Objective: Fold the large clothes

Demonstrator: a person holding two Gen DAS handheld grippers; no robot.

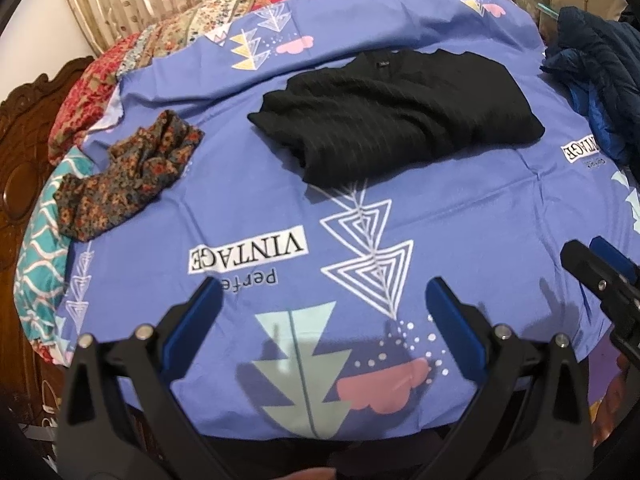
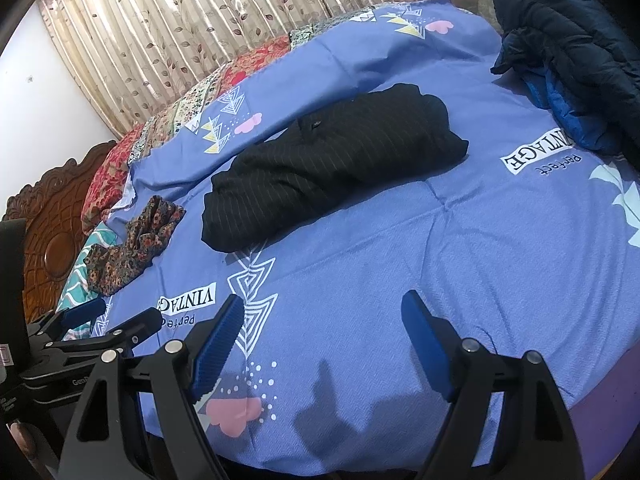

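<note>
A black pinstriped garment (image 1: 396, 110) lies folded into a compact bundle on the blue printed bedsheet (image 1: 248, 208); it also shows in the right wrist view (image 2: 332, 164). My left gripper (image 1: 324, 300) is open and empty, held above the sheet's near edge, well short of the garment. My right gripper (image 2: 324, 320) is open and empty, also near the front edge. The right gripper shows at the right edge of the left wrist view (image 1: 600, 268), and the left gripper at the lower left of the right wrist view (image 2: 120, 320).
A crumpled floral cloth (image 1: 128, 176) lies at the left on the sheet (image 2: 500, 248). A dark blue puffer jacket (image 1: 600, 80) is heaped at the right. A patchwork quilt (image 1: 132, 64), curtain (image 2: 200, 32) and carved wooden headboard (image 2: 52, 232) lie beyond.
</note>
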